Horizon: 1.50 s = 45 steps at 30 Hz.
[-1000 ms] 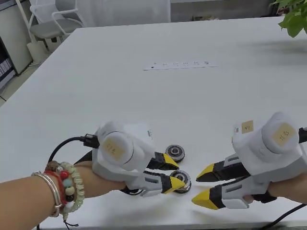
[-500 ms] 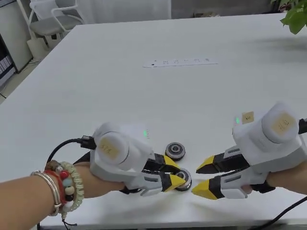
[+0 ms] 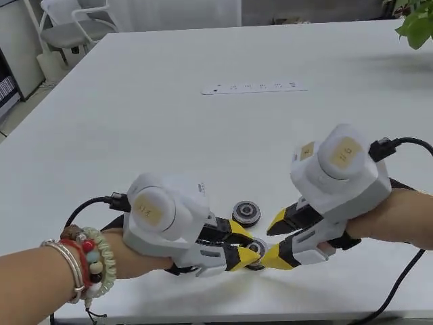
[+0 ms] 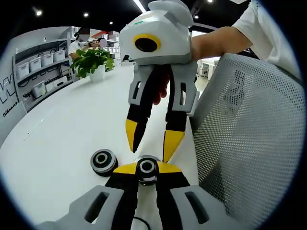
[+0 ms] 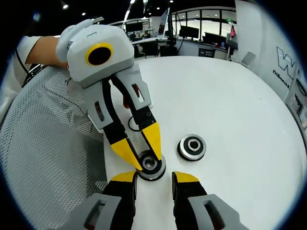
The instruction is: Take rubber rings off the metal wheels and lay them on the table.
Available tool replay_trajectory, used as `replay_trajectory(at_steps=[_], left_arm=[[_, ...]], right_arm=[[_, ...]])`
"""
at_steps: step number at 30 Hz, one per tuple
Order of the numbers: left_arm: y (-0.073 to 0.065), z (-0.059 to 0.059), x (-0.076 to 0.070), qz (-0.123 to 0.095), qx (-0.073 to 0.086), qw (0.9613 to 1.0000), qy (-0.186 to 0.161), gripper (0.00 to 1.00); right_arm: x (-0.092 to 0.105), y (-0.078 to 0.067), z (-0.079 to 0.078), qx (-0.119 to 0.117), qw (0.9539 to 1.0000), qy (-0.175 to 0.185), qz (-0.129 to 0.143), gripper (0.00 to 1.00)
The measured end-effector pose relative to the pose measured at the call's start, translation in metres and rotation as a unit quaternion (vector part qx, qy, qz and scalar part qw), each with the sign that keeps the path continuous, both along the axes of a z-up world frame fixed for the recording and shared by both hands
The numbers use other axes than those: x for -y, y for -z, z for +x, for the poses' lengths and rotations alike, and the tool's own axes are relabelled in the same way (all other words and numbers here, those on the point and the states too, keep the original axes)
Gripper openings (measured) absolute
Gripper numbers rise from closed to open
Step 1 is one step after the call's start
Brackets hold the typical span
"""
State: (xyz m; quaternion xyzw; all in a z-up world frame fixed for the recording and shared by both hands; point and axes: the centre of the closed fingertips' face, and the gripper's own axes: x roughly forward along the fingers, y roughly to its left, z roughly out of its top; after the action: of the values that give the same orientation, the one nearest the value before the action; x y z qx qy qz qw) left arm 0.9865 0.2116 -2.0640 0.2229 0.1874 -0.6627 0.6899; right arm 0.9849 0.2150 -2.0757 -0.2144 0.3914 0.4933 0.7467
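White tabletop (image 3: 169,135) takes up most of the head view, with a flat white power strip (image 3: 254,87) in the upper centre and green plant leaves (image 3: 416,27) in the upper right corner. Low in the frame, near the table's front edge, are two small round metal wheels, each with a black rubber ring round its rim.

The left gripper (image 3: 242,244) is clamped on the nearer wheel (image 3: 256,248). In the left gripper view its yellow tips press the wheel from either side at the bottom centre. This grip probably pins the wheel so it cannot roll or turn while the ring is worked loose.

The right gripper (image 3: 273,239) points in from the lower right with its jaws apart, tips just beside the nearer wheel. In the right gripper view the wheel sits just above the gap between its own tips. That looks like a set-up for pinching the rubber ring (image 5: 163,167) and peeling it away.

The second wheel (image 3: 246,212) lies flat just beyond, untouched. Both rings are on their wheels, so the task appears to be at its start.
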Motion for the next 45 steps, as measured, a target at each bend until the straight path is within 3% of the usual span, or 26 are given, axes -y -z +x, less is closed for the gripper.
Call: replay_trajectory(at_steps=[5, 12, 16, 45], left_arm=[[0.0, 0.0, 0.0, 0.001, -0.001, 1.0, 0.001, 0.09], [0.0, 0.0, 0.0, 0.004, -0.002, 1.0, 0.004, 0.09], [0.0, 0.0, 0.001, 0.007, -0.002, 1.0, 0.006, 0.09], [0.001, -0.003, 0.002, 0.005, -0.002, 0.9999, 0.011, 0.09]], right_arm=[[-0.003, 0.009, -0.006, 0.002, 0.9999, -0.013, -0.007, 0.27], [-0.004, 0.014, -0.005, 0.014, 0.9994, 0.017, 0.025, 0.24], [-0.002, 0.012, -0.004, 0.013, 0.9992, 0.021, 0.03, 0.22], [0.005, 0.012, -0.011, 0.007, 0.9999, 0.007, 0.012, 0.14]])
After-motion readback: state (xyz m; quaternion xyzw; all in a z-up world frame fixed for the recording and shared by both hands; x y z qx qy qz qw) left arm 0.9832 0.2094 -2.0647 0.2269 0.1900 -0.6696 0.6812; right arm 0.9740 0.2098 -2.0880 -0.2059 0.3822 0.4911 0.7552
